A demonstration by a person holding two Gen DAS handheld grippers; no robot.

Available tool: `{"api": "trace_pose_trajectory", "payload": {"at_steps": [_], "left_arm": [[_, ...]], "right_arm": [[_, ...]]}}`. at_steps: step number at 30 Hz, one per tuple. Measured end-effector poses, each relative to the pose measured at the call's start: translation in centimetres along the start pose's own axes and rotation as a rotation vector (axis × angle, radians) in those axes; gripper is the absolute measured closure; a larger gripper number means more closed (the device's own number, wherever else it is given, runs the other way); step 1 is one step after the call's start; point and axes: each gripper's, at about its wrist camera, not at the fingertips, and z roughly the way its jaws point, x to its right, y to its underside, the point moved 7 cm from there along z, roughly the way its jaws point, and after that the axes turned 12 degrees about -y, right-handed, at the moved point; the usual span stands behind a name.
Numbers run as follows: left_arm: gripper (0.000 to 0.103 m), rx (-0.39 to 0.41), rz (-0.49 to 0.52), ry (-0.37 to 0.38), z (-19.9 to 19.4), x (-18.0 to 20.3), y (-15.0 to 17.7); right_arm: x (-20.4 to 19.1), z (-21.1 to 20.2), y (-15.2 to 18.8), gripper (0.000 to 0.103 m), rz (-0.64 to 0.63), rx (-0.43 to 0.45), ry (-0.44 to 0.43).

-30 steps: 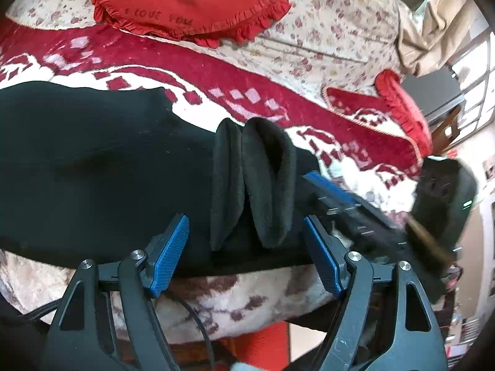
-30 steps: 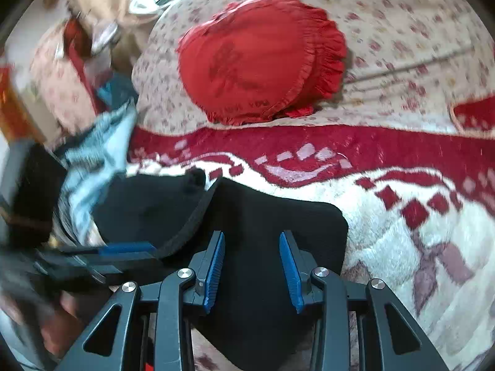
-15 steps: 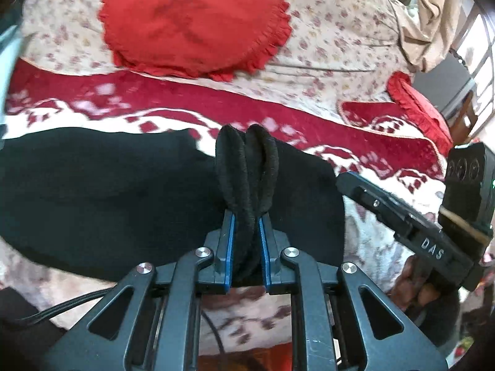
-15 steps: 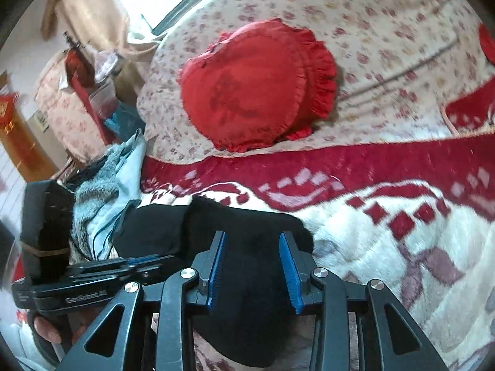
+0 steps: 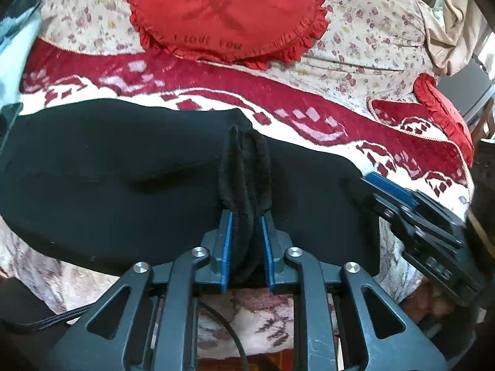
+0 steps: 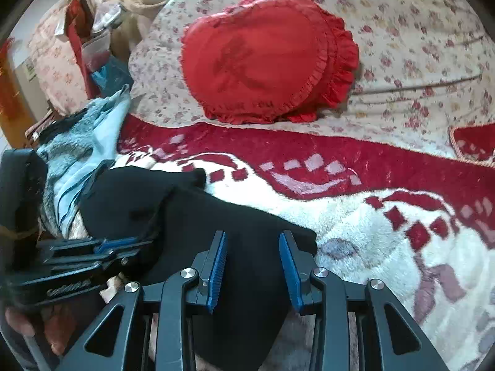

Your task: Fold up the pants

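Observation:
The black pants [image 5: 123, 179] lie across a red and white blanket [image 5: 309, 123] on the bed. My left gripper [image 5: 246, 225] is shut on bunched folds of the pants' hem, which stand up between the blue pads. My right gripper [image 6: 252, 250] is open, its blue pads either side of the black fabric [image 6: 241, 225] at the pants' right edge. The right gripper also shows in the left wrist view [image 5: 402, 204], at the pants' right end. The left gripper shows in the right wrist view [image 6: 102, 247], on the dark fabric at the left.
A red heart-shaped frilled cushion [image 5: 225, 12] lies on the floral bedspread [image 5: 371, 37] behind the blanket. A second red cushion [image 5: 445, 111] is at the far right. Light blue and grey clothes [image 6: 80, 142] are piled at the bed's left edge.
My left gripper closed on the bunched hem, having been open around it a second ago. My right gripper stayed open over the pants' edge, and the views shifted slightly.

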Motion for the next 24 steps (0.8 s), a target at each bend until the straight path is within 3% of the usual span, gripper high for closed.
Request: {"api": "trace_pose_trajectory", "payload": {"at_steps": [9, 14, 24], "left_arm": [[0.085, 0.028, 0.001, -0.032, -1.1, -0.7, 0.3], [0.085, 0.036, -0.003, -0.05, -1.8, -1.3, 0.6], [0.085, 0.059, 0.017, -0.146, -3.6, -3.8, 2.3]], "right_arm": [[-3.1, -0.6, 2.0, 0.068, -0.02, -0.015, -0.037], [-2.8, 1.8, 3.6, 0.068, 0.017, -0.092, -0.056], [-4.2, 0.1, 2.6, 0.068, 0.018, -0.059, -0.049]]}}
